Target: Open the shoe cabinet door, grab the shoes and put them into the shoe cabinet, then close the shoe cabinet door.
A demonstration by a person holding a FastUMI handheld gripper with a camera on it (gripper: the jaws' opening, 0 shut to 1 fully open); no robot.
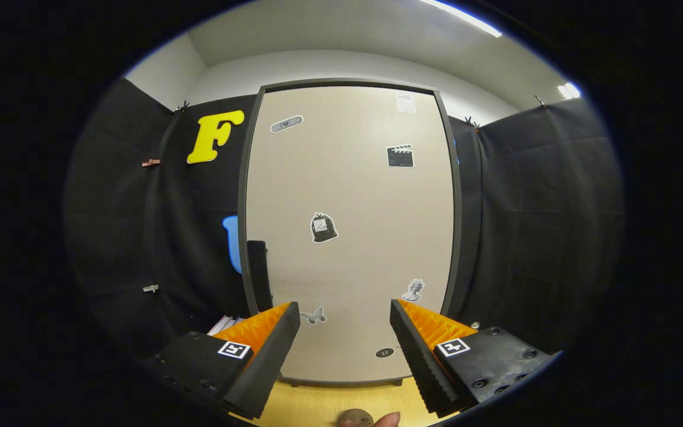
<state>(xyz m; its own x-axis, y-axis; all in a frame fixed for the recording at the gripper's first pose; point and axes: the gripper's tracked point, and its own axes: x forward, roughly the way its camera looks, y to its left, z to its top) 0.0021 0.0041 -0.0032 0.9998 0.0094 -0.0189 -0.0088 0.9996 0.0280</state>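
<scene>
Gripper view, facing the shoe cabinet (350,237). The cabinet stands upright on a light wooden floor (329,403), against the black cloth wall (531,225) of the booth, with a pale room wall and ceiling above it. Its door (365,196) is a tall beige panel in a dark grey frame and lies flush within that frame, closed. A dark vertical handle (258,273) sits on the door's left edge, at about the lower third of its height, just beyond the left finger. Several small stickers are scattered over the door: a clapperboard (400,156) toward the upper right, a dark bag-shaped one (323,228) near the centre, a butterfly (314,315) and a bust (414,290) lower down; their finer detail is too small to make out.

The hand-held gripper (344,323) is released: its two fingers stand well apart, with nothing between them, and the lower part of the door shows in the gap. The fingers point at the door but appear to stop short of it; contact cannot be confirmed from this angle. Each finger carries a square black-and-white marker on its upper face.

Beside the left finger, at the foot of the cabinet, lies what may be a small stack of books or papers (226,323), mostly hidden. Below the fingers, a fingertip (388,420) of the person's hand shows, next to a small round object on the floor.
</scene>
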